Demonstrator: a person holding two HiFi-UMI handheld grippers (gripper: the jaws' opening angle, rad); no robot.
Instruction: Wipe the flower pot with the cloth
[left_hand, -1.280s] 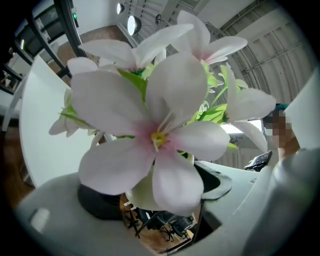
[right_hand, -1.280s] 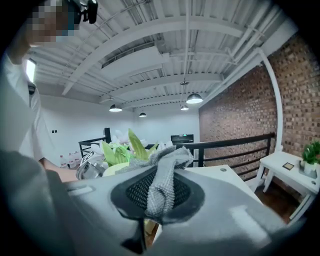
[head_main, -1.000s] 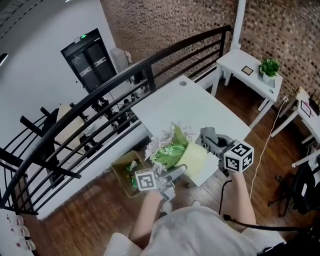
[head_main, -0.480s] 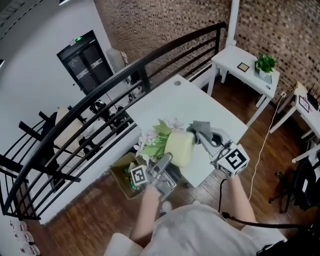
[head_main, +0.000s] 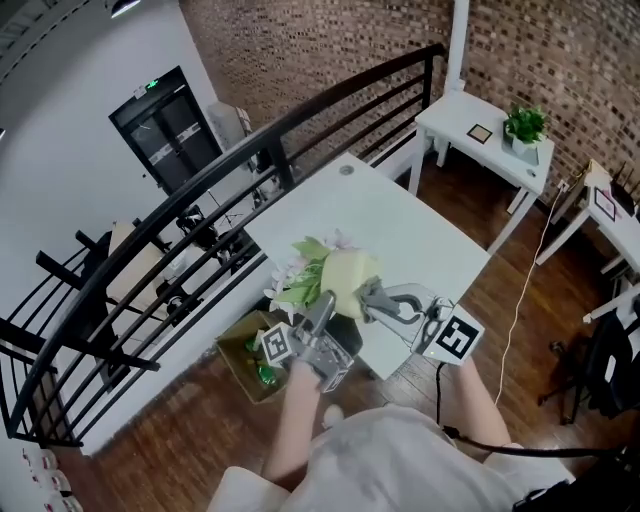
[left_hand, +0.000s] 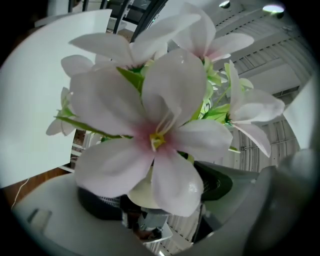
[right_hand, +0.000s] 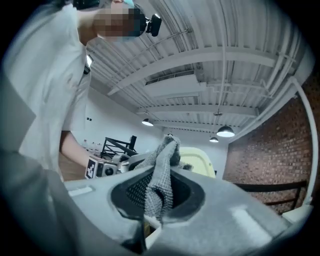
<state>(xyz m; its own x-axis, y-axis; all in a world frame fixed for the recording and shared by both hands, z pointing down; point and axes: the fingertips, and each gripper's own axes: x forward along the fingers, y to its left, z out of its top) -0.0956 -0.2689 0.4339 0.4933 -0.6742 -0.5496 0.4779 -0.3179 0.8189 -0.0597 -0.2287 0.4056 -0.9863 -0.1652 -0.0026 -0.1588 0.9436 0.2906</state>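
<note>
The white worktop (head_main: 400, 225) was bare across its middle, with only a small round hole (head_main: 345, 170) close to its far corner. It stood beside a black railing (head_main: 250, 150), on a dark wooden floor (head_main: 180, 440).

The flower pot (head_main: 352, 280), pale yellow, was over the worktop's near left edge, tipped on its side. Its pink-white flowers (head_main: 300, 280) and green leaves pointed out past that edge. The left claw (head_main: 325, 308) was closed on the pot. In the left gripper view its dark pads (left_hand: 95, 205) sat on either side of the pot's rim and the blooms filled most of the picture.

The right claw (right_hand: 160, 192) was clamped on a grey waffle-knit cloth (right_hand: 162, 170), which stood up between its jaws. The cloth's free end lay against the side of the pot, and the left gripper's marker cube was visible just beyond.

A red brick wall (head_main: 330, 50) ran along the far side of the room. In front of it stood a white side table (head_main: 450, 115) carrying a small potted plant (head_main: 522, 128) and a little frame (head_main: 480, 133). A dark double door (head_main: 165, 125) was set in the white wall to the left. An open cardboard box (head_main: 245, 355) sat on the floor below the worktop's left edge. Overhead ran white beams (right_hand: 200, 60) with hanging lamps (right_hand: 225, 131).
</note>
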